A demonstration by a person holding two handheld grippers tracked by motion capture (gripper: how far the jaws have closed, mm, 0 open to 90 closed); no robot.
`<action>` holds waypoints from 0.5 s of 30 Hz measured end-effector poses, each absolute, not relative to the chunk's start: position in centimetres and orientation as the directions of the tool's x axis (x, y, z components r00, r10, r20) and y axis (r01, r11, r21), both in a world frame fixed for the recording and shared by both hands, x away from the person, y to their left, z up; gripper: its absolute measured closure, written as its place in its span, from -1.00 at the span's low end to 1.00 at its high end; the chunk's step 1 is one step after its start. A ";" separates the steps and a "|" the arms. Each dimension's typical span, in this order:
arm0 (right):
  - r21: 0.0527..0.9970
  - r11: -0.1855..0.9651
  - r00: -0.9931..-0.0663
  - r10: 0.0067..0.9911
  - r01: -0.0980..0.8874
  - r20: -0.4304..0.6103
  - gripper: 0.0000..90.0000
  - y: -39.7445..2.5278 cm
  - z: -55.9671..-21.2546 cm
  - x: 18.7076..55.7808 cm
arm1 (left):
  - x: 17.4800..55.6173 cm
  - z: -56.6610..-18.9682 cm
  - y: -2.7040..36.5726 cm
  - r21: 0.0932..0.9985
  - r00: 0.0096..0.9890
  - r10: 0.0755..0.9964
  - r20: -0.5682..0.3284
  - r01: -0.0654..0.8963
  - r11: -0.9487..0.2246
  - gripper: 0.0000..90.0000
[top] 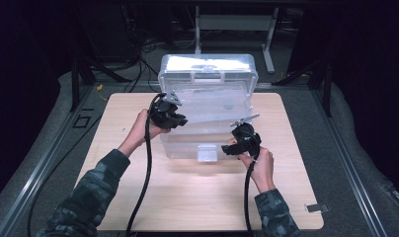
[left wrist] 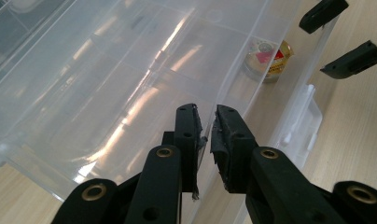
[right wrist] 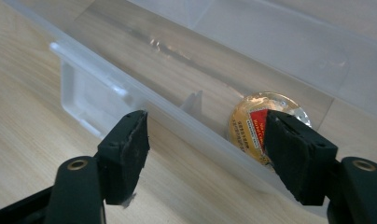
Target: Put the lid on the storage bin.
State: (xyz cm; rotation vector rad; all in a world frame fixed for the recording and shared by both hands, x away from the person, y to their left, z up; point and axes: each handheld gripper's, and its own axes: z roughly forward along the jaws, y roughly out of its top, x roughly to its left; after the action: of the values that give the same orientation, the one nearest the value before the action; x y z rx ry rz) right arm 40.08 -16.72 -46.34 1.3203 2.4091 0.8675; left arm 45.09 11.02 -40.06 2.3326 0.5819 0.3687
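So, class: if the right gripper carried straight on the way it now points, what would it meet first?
Most likely the near rim of the clear plastic box, which crosses between the open jaws of the right gripper. The small round cup lies just behind that wall, inside the box; depth is hard to judge.

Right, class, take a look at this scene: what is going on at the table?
A person at a wooden table works on a clear plastic storage box with a gripper in each hand. The left gripper is shut on the box's lid, holding it tilted above the box. The right gripper hovers open at the front rim, near the white latch. Inside the box lies a small round container with a gold and red label.
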 end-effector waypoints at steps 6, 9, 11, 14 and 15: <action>0.633 0.407 -0.566 0.822 0.658 0.060 -0.26 -17.1 -45.1 39.1 | 45.0 -40.1 11.0 0.682 0.862 0.496 0.103 0.302 -0.666 0.77; 0.633 0.416 -0.572 0.819 0.653 0.051 -0.25 -17.3 -44.6 38.6 | 44.9 -40.2 11.0 0.680 0.864 0.493 0.107 0.298 -0.670 0.77; 0.646 0.413 -0.573 0.818 0.642 0.048 -0.18 -17.4 -44.2 38.1 | 44.9 -40.2 11.0 0.679 0.865 0.489 0.108 0.295 -0.672 0.77; 0.668 0.408 -0.584 0.811 0.622 0.048 0.04 -17.6 -43.5 37.5 | 44.7 -40.3 11.1 0.681 0.865 0.488 0.113 0.291 -0.672 0.77; 0.668 0.408 -0.584 0.811 0.622 0.048 0.04 -17.6 -43.5 37.5 | 44.7 -40.3 11.1 0.681 0.865 0.488 0.113 0.291 -0.672 0.77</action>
State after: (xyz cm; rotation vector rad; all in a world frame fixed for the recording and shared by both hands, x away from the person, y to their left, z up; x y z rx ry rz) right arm 37.54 -17.58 -43.54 1.2494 2.3842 0.9491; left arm 44.72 11.05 -40.34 2.3477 0.5610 0.3746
